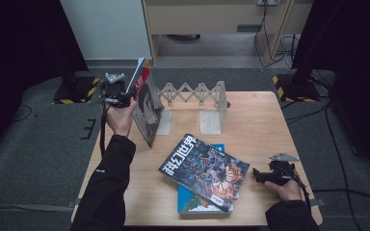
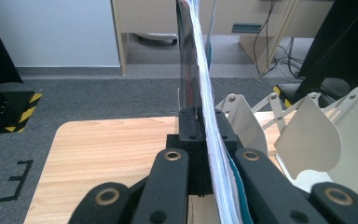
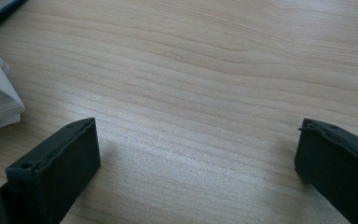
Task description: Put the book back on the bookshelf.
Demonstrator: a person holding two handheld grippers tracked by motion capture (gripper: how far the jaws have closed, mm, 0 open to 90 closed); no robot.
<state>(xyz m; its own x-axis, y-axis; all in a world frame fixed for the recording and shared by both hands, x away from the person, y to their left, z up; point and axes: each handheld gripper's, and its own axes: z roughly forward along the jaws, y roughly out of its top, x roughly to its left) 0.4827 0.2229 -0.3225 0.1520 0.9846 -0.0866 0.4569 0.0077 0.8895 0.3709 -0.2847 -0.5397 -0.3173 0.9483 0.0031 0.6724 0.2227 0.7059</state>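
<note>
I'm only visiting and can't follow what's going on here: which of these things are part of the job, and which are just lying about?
Part of the job:
- magazine, clamped upright in the left gripper
- expanding book rack, right beside it

Lying about:
- dark-covered magazine, flat on the table
- blue book underneath it
- right gripper, open and resting on the table

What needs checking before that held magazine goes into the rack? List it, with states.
1. Left gripper clamped on the upright magazine: ok.
2. Magazine clear of the table: cannot tell.
3. Slot free in the white expanding rack: ok.
4. Right gripper open and out of the way, low over bare wood: ok.
5. Flat stack, dark magazine on the blue book, clear of the rack: ok.
</note>
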